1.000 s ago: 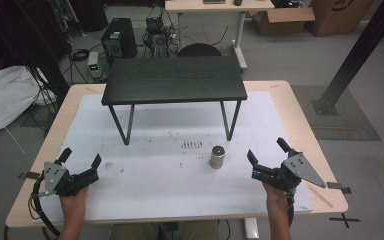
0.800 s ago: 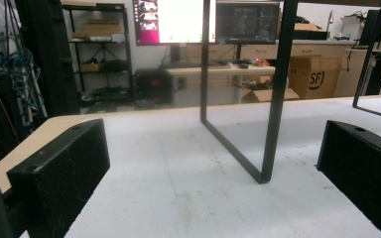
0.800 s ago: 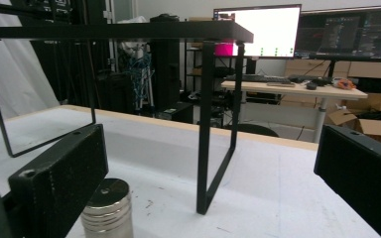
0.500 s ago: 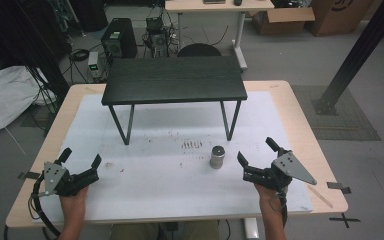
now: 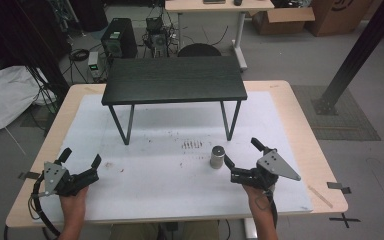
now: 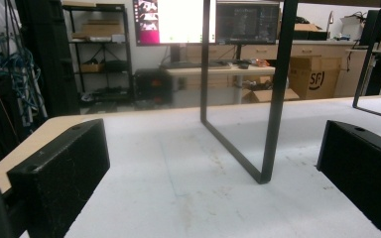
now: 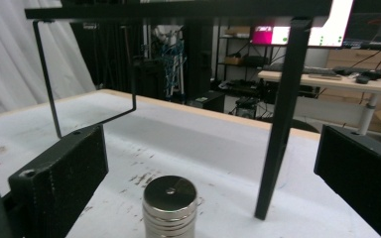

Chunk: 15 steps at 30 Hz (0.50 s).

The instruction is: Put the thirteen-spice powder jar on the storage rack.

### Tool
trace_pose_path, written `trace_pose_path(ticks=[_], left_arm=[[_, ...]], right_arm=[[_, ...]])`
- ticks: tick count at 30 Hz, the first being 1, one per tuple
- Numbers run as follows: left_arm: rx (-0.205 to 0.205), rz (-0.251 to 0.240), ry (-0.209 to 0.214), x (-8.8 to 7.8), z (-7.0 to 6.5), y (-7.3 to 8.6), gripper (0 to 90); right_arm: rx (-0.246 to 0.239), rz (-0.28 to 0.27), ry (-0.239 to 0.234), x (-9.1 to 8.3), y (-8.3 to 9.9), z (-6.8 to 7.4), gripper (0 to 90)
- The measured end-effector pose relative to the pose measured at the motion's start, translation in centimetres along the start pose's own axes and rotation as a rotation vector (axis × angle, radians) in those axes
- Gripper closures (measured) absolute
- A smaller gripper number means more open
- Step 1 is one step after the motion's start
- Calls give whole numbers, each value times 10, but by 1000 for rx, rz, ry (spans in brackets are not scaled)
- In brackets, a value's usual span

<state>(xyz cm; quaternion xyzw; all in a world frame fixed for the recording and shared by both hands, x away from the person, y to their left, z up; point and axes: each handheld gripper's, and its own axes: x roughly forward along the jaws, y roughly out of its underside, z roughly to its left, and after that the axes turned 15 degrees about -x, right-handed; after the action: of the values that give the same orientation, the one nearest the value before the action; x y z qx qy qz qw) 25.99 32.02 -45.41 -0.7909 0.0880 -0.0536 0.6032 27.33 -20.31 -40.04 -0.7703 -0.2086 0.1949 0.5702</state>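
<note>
Legible markings. Left gripper view: the cardboard box standing behind the far edge of the table bears dark printed letters reading "SF" on its front face; the two monitors on the desk beyond show lit windows whose contents are too small to read. High view: a black "X" mark lies on the floor beside the table's near right corner; the dark print on the cardboard box at top right is cut off and unreadable.
</note>
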Motion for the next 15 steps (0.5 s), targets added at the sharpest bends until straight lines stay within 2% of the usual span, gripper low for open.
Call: trace_pose_path(ticks=[9, 15], left_arm=[[-1, 0, 0, 0, 0, 0, 4], [0, -1, 0, 0, 0, 0, 4]], right_arm=[[16, 37, -60, 21, 8, 14, 0], [30, 73, -72, 30, 13, 17, 1]])
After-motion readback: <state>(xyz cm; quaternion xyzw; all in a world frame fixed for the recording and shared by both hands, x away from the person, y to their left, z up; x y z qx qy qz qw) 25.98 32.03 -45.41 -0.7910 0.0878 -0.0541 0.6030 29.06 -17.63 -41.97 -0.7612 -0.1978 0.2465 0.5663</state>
